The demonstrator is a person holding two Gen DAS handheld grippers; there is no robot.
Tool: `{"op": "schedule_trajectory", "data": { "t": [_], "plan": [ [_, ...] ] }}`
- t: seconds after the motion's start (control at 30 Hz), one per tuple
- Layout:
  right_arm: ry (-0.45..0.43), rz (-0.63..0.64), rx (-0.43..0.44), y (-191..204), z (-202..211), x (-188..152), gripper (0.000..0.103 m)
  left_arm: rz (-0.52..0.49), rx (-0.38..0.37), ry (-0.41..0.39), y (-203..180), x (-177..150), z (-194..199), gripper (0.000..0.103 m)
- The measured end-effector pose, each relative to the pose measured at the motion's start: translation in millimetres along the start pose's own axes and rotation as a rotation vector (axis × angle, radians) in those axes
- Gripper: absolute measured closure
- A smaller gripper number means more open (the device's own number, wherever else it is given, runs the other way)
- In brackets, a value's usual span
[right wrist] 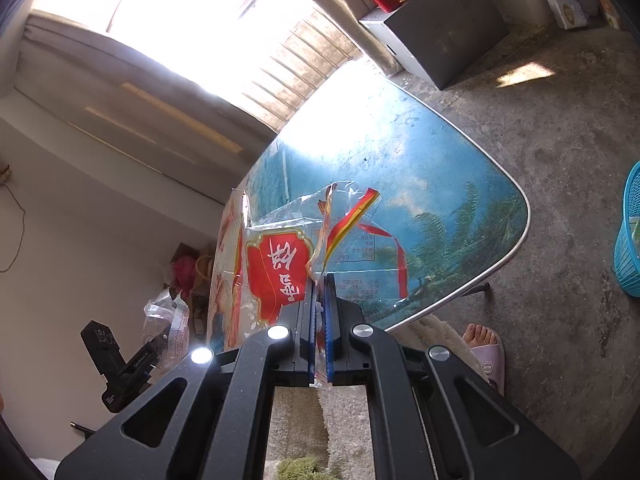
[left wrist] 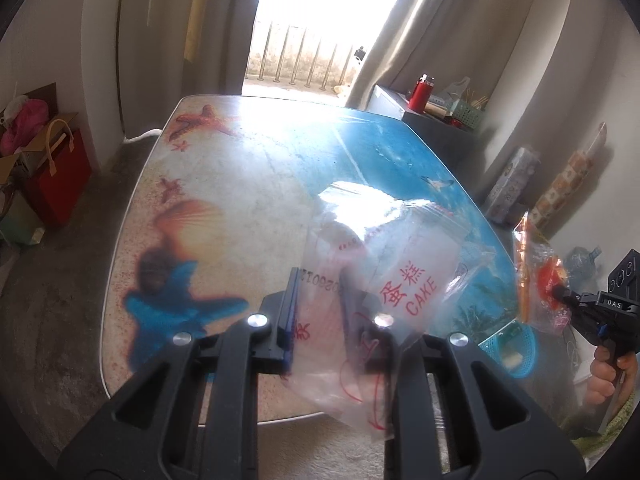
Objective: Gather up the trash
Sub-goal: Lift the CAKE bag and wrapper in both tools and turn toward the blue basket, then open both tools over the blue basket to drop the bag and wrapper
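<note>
the left gripper (left wrist: 324, 320) pinches a clear cake wrapper (left wrist: 384, 276) at the lower middle of its view; the right gripper (right wrist: 320, 320) is pressed together on a red-printed wrapper (right wrist: 280, 272), above the table (right wrist: 440, 184).

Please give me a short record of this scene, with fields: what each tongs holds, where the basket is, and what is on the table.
left tongs: shut on clear cake wrapper
right tongs: shut on red-printed clear wrapper
basket: blue, on the floor beside the table
table: beach print top, no loose trash visible on it
</note>
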State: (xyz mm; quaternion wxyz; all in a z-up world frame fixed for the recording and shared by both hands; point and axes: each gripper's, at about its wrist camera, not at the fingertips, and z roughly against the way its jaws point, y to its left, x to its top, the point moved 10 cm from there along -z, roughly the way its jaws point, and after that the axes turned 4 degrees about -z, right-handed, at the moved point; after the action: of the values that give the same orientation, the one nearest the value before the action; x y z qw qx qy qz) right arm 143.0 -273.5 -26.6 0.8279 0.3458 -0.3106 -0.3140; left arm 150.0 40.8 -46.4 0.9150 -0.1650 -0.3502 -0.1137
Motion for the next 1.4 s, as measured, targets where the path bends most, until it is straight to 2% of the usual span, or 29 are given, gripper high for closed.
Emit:
{"op": "schedule_trajectory", "data": {
  "t": [0.23,0.43,0.6,0.77,0.87,1.0,1.2,1.4],
  "plan": [
    [-0.065,-0.042,-0.029,-30,41,-1,0.099,-0.079,-0.098,0.041,-61,-15,-16,0.086],
    [-0.191,-0.097,-0.067,-67,101,5,0.099,-0.232,-0.194,0.047,-136,-12,-26,0.086],
    [-0.332,-0.165,-0.15,-115,170,10,0.099,-0.366,-0.29,0.031,-215,-3,-31,0.086],
    [-0.467,-0.236,-0.267,-169,235,7,0.099,-0.49,-0.401,0.056,-302,-10,-45,0.086],
    [-0.527,-0.279,-0.35,-203,264,3,0.099,-0.542,-0.469,0.114,-352,-23,-62,0.086],
    [-0.572,-0.352,-0.431,-249,286,-6,0.099,-0.581,-0.546,0.243,-412,-55,-96,0.086],
    [-0.565,-0.447,-0.528,-316,291,-14,0.099,-0.667,-0.547,0.402,-483,-123,-159,0.086],
    [-0.511,-0.515,-0.613,-380,278,-10,0.099,-0.694,-0.528,0.557,-535,-187,-224,0.086]
  ]
}}
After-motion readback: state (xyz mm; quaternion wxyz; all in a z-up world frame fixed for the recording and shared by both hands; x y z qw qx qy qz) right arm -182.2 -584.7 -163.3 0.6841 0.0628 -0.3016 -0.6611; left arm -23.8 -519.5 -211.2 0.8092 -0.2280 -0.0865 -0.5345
